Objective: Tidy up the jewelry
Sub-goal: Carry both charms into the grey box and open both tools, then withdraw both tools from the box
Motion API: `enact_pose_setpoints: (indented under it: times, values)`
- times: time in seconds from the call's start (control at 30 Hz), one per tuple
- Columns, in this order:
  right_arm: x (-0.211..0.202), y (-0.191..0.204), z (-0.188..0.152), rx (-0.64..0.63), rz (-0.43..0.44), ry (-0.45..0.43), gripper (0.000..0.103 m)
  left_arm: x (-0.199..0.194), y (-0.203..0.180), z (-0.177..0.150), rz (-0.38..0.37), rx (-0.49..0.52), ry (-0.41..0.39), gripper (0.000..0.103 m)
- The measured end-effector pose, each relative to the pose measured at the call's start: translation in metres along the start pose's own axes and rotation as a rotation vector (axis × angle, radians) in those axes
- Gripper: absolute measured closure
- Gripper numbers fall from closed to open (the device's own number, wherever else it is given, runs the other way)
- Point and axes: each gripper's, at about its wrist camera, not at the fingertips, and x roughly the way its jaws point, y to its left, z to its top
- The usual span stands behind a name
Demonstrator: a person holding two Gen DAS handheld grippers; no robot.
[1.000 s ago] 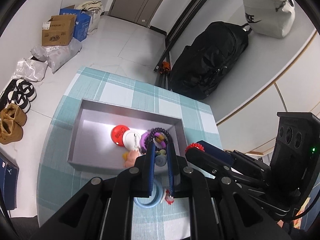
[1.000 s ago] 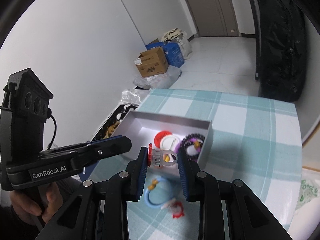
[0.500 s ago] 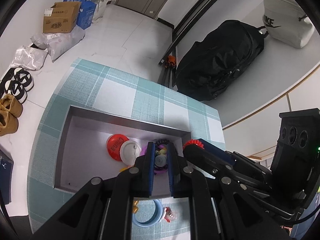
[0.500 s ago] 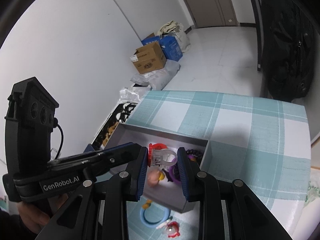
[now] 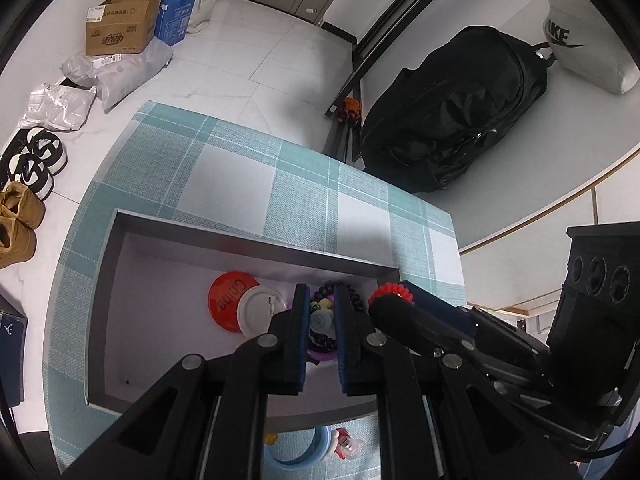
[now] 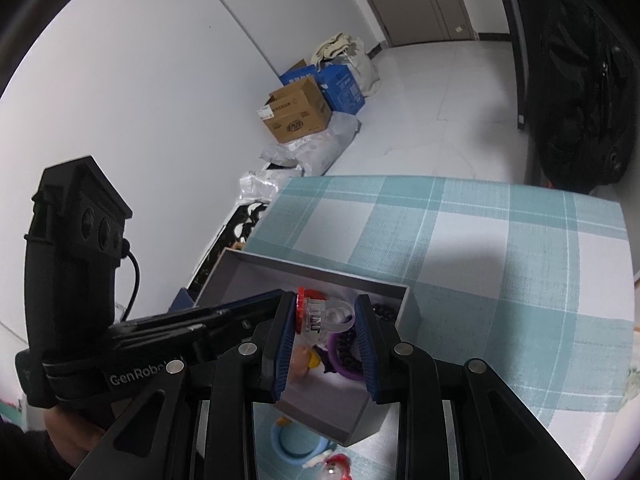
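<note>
A grey open box (image 5: 240, 240) sits on the teal checked tablecloth (image 5: 224, 176). My left gripper (image 5: 322, 300) hangs over its right end, shut on a small pale blue-grey round piece (image 5: 321, 322). Under it lie a dark beaded bracelet (image 5: 354, 300), a purple bangle (image 5: 320, 356), a red round badge (image 5: 224, 300) and a white disc (image 5: 260, 310). My right gripper (image 6: 325, 305) is just to the right, shut on a clear plastic ring with a red flower top (image 6: 326, 318), above the purple bangle (image 6: 344, 364) inside the box (image 6: 320, 276).
On the cloth in front of the box lie a light blue bangle (image 5: 304, 454) and a small red-and-white trinket (image 5: 348, 444). Beyond the table are cardboard boxes (image 5: 120, 28), shoes (image 5: 24, 208) and a black backpack (image 5: 452, 120). A hand (image 6: 72, 440) grips the left tool.
Both grippers have moved forward and a little down, from the box's near side to over its inside. Each still holds its piece. The blue bangle has slipped toward the bottom edge.
</note>
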Motion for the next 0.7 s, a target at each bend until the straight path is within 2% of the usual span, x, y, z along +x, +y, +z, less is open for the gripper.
enact_pose_setpoints:
  times: [0.17,0.3,0.33,0.4,0.5,0.53,0.6,0.7]
  values:
    - [-0.003,-0.004,0.002,0.018,0.020,-0.025,0.073,0.001,0.000,0.003,-0.038,-0.009,-0.003,0.095]
    - [-0.008,-0.004,0.002,0.021,0.027,-0.042,0.070,0.001,0.002,0.003,-0.056,-0.030,0.023,0.088]
    - [-0.011,-0.004,0.002,0.020,0.026,-0.049,0.066,-0.001,0.003,0.003,-0.066,-0.032,0.014,0.086]
    - [-0.015,-0.004,0.002,0.027,0.027,-0.067,0.054,-0.006,0.004,0.003,-0.057,-0.036,0.000,0.069]
    - [-0.027,-0.007,0.001,0.051,0.043,-0.110,0.039,-0.014,0.006,0.002,-0.071,-0.047,-0.026,0.053]
    - [-0.030,-0.008,0.001,0.057,0.052,-0.117,0.032,-0.017,0.006,0.002,-0.077,-0.049,-0.038,0.052]
    - [-0.036,-0.007,0.000,0.056,0.047,-0.137,0.032,-0.023,0.005,0.001,-0.079,-0.042,-0.054,0.048]
    - [-0.043,-0.004,-0.004,0.038,0.033,-0.156,0.025,-0.030,0.004,-0.001,-0.072,-0.031,-0.080,0.043]
